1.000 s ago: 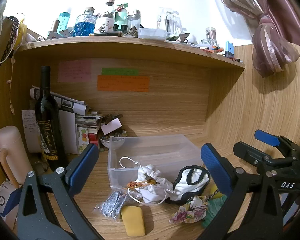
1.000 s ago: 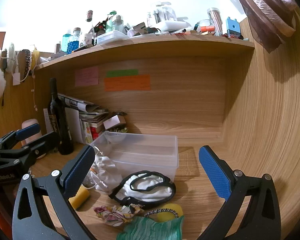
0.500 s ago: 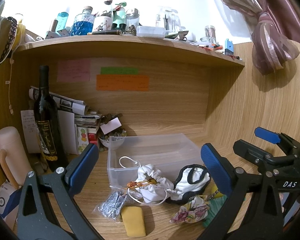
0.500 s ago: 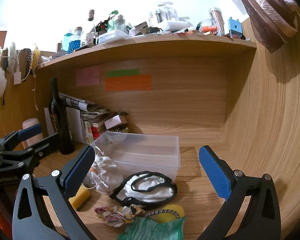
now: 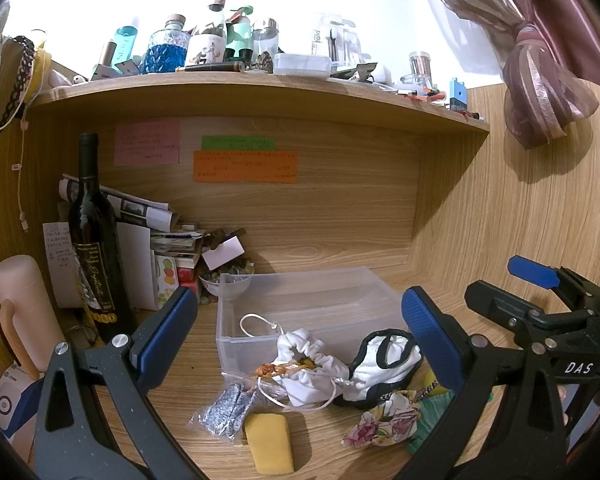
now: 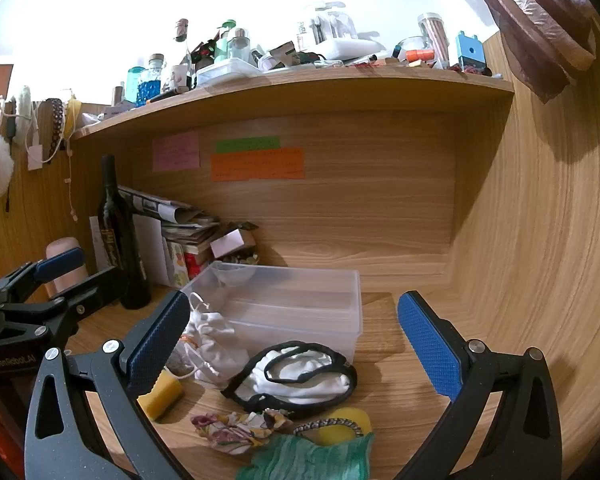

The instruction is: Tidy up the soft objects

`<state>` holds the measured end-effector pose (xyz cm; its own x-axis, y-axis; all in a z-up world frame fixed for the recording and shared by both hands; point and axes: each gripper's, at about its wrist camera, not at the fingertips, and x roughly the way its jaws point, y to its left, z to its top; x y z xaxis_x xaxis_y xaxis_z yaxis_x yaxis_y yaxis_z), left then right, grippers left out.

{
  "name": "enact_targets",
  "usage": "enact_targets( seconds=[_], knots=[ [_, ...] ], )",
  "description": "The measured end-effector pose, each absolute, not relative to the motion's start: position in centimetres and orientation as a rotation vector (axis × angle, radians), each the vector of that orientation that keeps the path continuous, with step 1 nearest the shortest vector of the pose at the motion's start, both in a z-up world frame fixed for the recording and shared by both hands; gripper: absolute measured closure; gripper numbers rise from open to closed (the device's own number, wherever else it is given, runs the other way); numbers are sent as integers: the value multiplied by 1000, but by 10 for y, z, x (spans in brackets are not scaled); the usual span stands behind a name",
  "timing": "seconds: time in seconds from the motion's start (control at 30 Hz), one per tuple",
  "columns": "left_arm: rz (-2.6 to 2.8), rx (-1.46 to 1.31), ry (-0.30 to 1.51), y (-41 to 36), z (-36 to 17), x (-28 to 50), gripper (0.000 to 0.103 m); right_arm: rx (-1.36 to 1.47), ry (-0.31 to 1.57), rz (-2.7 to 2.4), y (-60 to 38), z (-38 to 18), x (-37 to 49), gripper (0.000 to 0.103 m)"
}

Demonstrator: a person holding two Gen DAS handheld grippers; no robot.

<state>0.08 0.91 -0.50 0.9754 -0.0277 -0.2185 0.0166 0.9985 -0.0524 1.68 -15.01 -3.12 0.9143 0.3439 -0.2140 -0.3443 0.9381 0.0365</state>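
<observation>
Right now both grippers are spread wide and hold nothing. The left gripper [image 5: 298,332] hangs over a white drawstring bag [image 5: 312,368] that lies just in front of the clear plastic box [image 5: 300,300] on the wooden surface [image 5: 188,360]. The right gripper [image 6: 294,338] hangs over a white cloth with black trim [image 6: 296,376], also in front of the box. Near them lie a yellow sponge [image 5: 270,442], a flowery scrunchie [image 6: 240,428] and a green cloth [image 6: 308,458].
</observation>
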Motion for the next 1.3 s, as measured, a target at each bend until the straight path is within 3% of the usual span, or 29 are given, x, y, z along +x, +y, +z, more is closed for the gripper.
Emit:
enact_targets(
  seconds=[0.43, 0.47, 0.53, 0.7, 0.8, 1.3],
  knots=[
    [-7, -45, 285, 20, -15, 3, 3, -3, 226, 328, -158, -35, 19, 0],
    [2, -46, 293, 21, -17, 4, 6, -3, 235, 324, -160, -37, 19, 3],
    [18, -52, 338, 29, -23, 9, 24, -5, 262, 318, -164, -41, 22, 12],
    [30, -89, 451, 47, -45, 18, 38, 14, 352, 328, -175, -56, 33, 36],
    [22, -106, 510, 50, -61, 20, 42, 21, 400, 345, -178, -64, 37, 42],
    [-19, -105, 695, 37, -115, 19, 45, -12, 624, 374, -175, -115, 38, 44]
  ],
)
